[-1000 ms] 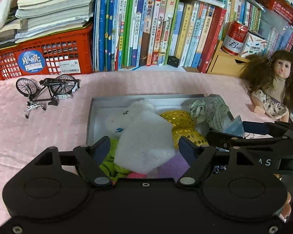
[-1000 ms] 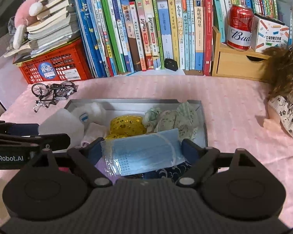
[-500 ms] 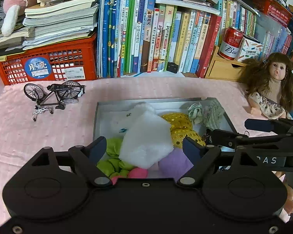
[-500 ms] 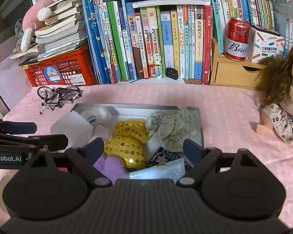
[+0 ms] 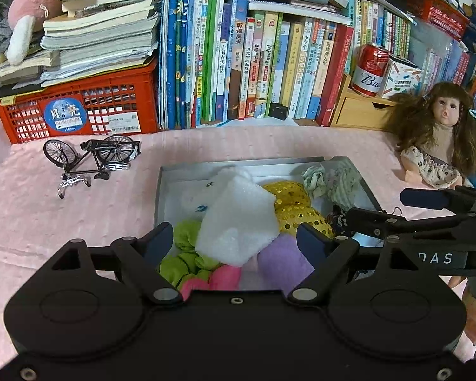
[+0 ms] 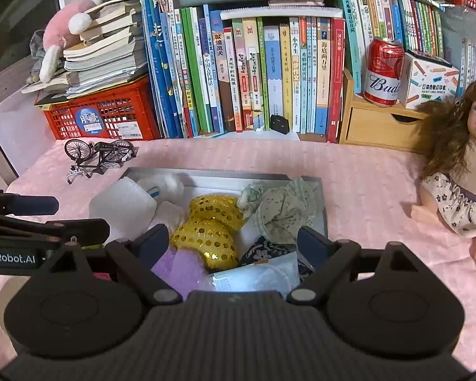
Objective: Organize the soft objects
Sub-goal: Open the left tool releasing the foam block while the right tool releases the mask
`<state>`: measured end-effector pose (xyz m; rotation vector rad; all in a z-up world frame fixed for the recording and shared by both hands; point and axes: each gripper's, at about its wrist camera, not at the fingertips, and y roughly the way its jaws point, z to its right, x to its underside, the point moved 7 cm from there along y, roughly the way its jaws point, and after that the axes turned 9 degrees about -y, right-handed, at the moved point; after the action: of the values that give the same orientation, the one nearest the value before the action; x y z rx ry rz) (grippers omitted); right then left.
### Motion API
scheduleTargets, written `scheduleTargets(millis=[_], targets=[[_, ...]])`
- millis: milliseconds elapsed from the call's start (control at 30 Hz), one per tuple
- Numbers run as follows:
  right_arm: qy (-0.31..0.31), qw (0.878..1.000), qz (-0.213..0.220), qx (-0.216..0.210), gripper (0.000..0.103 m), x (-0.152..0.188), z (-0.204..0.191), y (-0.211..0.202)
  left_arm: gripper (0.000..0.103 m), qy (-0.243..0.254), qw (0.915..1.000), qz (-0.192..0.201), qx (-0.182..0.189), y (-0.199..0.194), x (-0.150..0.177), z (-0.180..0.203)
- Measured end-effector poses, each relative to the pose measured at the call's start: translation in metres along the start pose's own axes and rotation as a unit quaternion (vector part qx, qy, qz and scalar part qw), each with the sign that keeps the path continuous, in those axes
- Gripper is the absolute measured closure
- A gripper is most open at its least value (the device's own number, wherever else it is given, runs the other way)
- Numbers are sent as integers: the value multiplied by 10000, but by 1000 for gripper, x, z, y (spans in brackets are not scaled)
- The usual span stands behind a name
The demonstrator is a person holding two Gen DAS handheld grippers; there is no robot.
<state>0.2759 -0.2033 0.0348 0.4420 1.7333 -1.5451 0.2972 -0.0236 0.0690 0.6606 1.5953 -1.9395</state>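
A grey metal tray (image 5: 206, 168) (image 6: 225, 174) sits on the pink cloth and holds several soft things. A white foam pad (image 5: 238, 219) (image 6: 123, 209) lies on top at the left. Gold sequin pieces (image 5: 298, 203) (image 6: 209, 222), a green floral cloth (image 6: 282, 212), a purple cloth (image 5: 282, 260), lime green and pink pieces (image 5: 187, 260) and a blue face mask (image 6: 257, 276) lie in it. My left gripper (image 5: 234, 241) is open and empty above the tray's near edge. My right gripper (image 6: 234, 241) is open and empty above the mask.
A toy bicycle (image 5: 92, 155) stands left of the tray. A doll (image 5: 438, 139) (image 6: 460, 171) lies at the right. At the back are a red crate (image 5: 76, 108) with stacked books, a row of books (image 5: 254, 63), a wooden drawer (image 6: 377, 127) and a red can (image 6: 384, 73).
One second ago my right gripper held the blue face mask; it let go and the mask now lies in the tray. Both grippers have pulled back and up a little.
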Motion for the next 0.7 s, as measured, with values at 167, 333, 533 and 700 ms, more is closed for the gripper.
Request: scheduleTargets(millis=[167,333,533,700], targets=[[-40,9999,136,2,9,1,0,-12,18,81,9999,140,52,-10,3,1],[-98,9993,352,40,9,2,-2,-27,18,116,9994,298,150,-23,6,3],[-215,9974,681,126,7,3,-6,-51,15,159,9980,559,234,-44,11,5],[-281,9947,974,149,6,5,-11,-73,13,159,9965,742,345,-64,18,6]])
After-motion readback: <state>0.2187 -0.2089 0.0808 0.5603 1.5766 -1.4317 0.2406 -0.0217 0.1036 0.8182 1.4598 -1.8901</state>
